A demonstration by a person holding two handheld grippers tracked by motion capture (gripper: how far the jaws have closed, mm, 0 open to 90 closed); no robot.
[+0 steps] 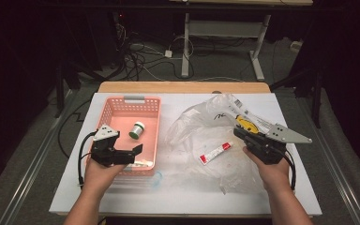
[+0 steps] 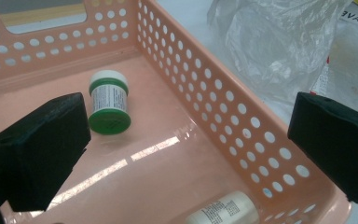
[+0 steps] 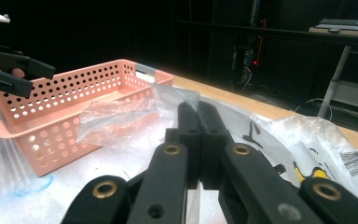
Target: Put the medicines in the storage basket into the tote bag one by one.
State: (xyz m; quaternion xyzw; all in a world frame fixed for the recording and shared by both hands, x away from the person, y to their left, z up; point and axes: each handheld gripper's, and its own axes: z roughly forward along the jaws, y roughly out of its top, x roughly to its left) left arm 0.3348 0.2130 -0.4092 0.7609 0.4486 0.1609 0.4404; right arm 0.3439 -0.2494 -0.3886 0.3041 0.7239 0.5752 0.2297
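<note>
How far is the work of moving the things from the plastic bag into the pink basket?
Done: a green-lidded jar and a white bottle lie in the pink basket. In hand: the left gripper hangs open and empty over the basket; the right gripper is shut at the plastic bag. Left: the red-and-white tube on the bag.

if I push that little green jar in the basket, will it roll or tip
The green jar lies on its side on the pink basket's smooth floor, so it would probably roll. Being small, it is likely light. The perforated walls should stop it.
</note>
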